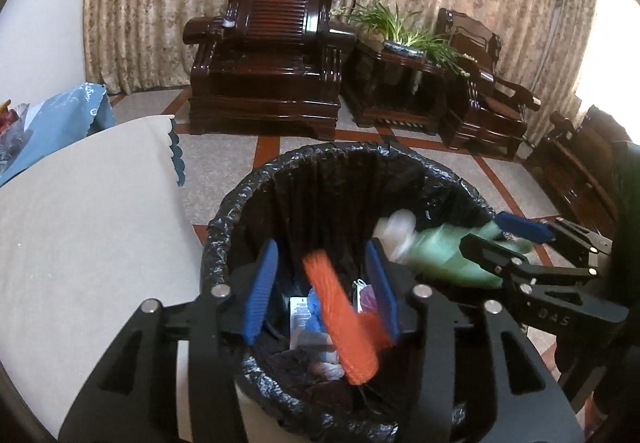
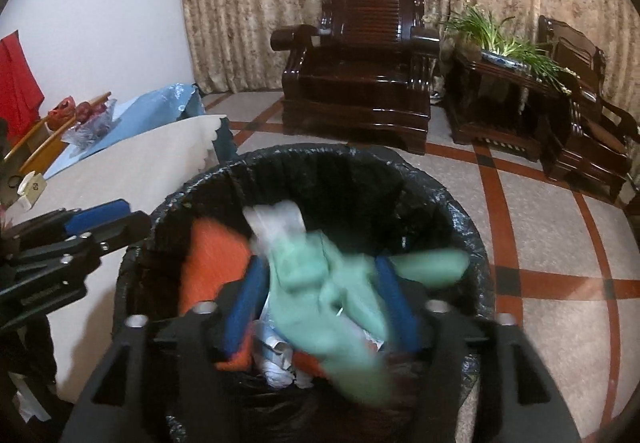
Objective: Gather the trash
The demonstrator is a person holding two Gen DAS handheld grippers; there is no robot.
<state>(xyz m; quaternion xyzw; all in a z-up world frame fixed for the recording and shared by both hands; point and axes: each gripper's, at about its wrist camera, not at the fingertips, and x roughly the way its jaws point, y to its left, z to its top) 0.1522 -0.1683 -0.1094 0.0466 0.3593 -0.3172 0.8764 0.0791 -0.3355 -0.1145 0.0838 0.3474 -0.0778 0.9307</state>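
A trash bin lined with a black bag (image 1: pixel 344 171) (image 2: pixel 320 163) stands on the floor beside the table. My left gripper (image 1: pixel 324 283) is open above the bin, and a blurred orange wrapper (image 1: pixel 340 319) drops between its blue pads (image 1: pixel 262 283). My right gripper (image 2: pixel 324 303) is open over the bin, and a blurred green and white plastic wrapper (image 2: pixel 332 303) falls between its pads (image 2: pixel 244 303). The right gripper (image 1: pixel 504 239) also shows at the right of the left wrist view. The orange wrapper (image 2: pixel 216 259) shows in the right wrist view. Other trash lies at the bin's bottom (image 1: pixel 308 319).
A table with a beige cloth (image 1: pixel 80 235) (image 2: pixel 132 171) lies left of the bin. Dark wooden armchairs (image 1: pixel 268 55) (image 2: pixel 360 55) and a plant stand (image 1: pixel 400 71) stand by the curtain. A blue cloth (image 2: pixel 148 111) and small items (image 2: pixel 32 187) lie on the table's far side.
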